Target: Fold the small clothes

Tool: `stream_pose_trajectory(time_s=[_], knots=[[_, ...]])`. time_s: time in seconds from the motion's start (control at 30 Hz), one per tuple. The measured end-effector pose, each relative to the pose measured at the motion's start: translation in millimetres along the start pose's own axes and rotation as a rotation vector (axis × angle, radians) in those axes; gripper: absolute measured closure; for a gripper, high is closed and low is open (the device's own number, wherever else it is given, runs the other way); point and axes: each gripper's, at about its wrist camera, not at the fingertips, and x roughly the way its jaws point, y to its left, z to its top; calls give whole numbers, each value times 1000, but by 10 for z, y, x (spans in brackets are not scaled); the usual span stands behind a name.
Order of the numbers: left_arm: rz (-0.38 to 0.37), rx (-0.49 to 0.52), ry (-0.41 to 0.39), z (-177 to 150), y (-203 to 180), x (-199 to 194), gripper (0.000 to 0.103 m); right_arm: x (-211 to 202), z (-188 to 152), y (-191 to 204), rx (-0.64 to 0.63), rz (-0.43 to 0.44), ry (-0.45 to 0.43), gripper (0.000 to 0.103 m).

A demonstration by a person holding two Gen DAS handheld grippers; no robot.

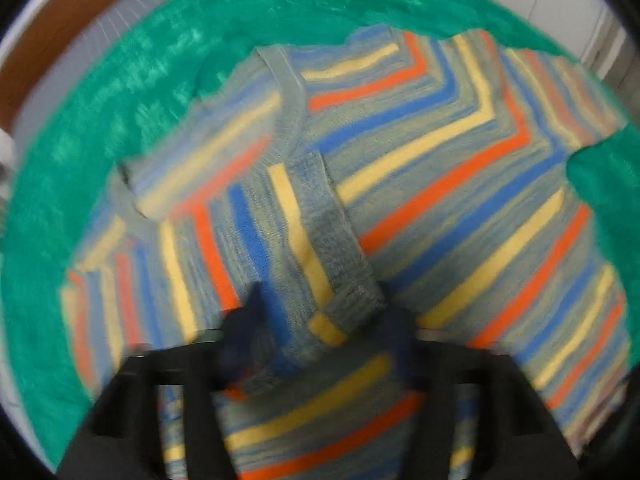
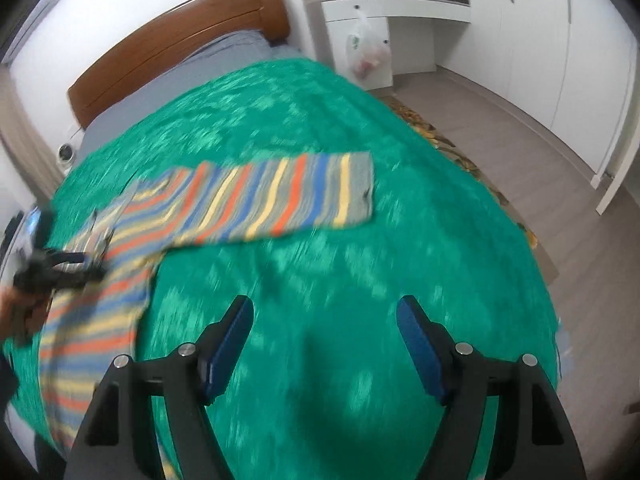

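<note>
Right wrist: right tool (image 2: 325, 326) apart; left tool (image 1: 316, 320) clamps striped sweater (image 1: 440, 184).

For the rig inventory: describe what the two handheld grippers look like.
The right gripper has a black plastic frame with forked struts, silver round screw heads at the joints and two flat fingers faced with blue pads. The left gripper shows the same black frame and dark blue fingertips, blurred. No cables or markings are visible.

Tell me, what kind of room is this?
Most likely a bedroom. A bed with a curved brown wooden headboard is covered by a fuzzy green blanket, a striped knitted sweater lies on it, and tall white wardrobe doors line the wall.
</note>
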Motion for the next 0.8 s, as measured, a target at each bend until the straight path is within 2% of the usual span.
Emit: stream_pose_trajectory(time_s=[0.03,0.13,0.23,0.3,0.37,0.43,0.5,0.6,0.8], knots=[[4,-34,-28,-41,86,-106,96,-49,-89,43,-16,-1,-2,29],[9,-168,-136,-252,530,-531,97,-139,-269,148,-49,13,-18,29],[50,-417,-205,-706,1338,-904,97,-188,-368,266,-52,40,-25,29],[123,-591,-208,-1111,1898,-1005,97,-210,-410,358,-42,76,-32,29],[223,-761,-178,-1596,2452,-1017,97,-190,-430,427,-36,99,-31,29],[299,-871,-138,-1978,2801,-964,98,-135,-458,538,-32,122,-18,29],[360,-933,-96,-2281,3012,-883,98,-89,-487,641,-38,133,-2,29],[404,-1010,-59,-2664,3184,-772,99,-92,-521,781,-51,145,4,29],[414,-1028,-41,-2714,3207,-596,99,-209,-519,895,-108,96,-24,29]])
